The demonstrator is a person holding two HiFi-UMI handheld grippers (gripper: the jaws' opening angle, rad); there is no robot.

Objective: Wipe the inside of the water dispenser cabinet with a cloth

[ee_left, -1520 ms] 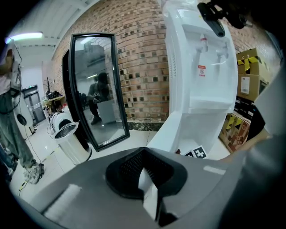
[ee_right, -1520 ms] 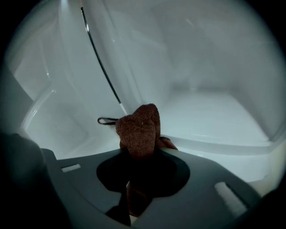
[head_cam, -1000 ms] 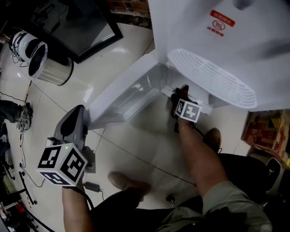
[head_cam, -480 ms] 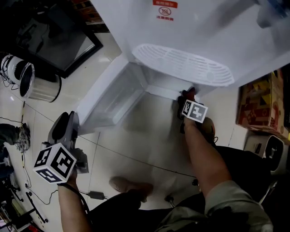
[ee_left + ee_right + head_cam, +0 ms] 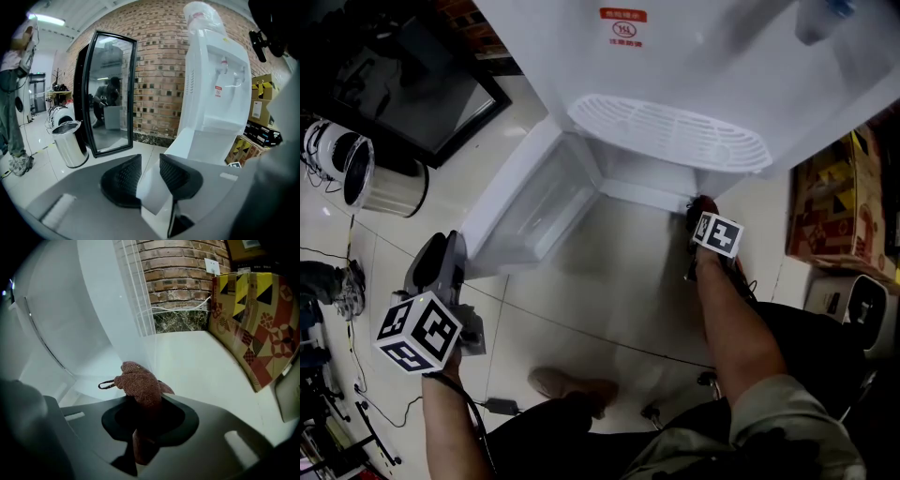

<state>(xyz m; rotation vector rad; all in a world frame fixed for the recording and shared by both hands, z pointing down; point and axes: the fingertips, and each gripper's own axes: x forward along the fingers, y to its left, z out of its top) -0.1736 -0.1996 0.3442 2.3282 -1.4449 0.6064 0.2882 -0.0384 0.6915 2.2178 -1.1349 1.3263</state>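
The cloth (image 5: pixel 140 383) is clamped in the right gripper (image 5: pixel 701 206) at the cabinet's (image 5: pixel 649 180) right corner; the door (image 5: pixel 534 202) edge is pinched between the left gripper's (image 5: pixel 150 172) just-opened jaws.

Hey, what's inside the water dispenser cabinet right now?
In the head view, only bare white walls of the open cabinet show; the drip tray overhangs and hides the rest. The cloth, clamped in the right gripper, is by the opening's right corner.

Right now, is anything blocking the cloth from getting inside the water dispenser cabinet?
Nothing visible does. The cabinet door is swung wide open, and the brown cloth in the right tool is at the right front corner of the cabinet.
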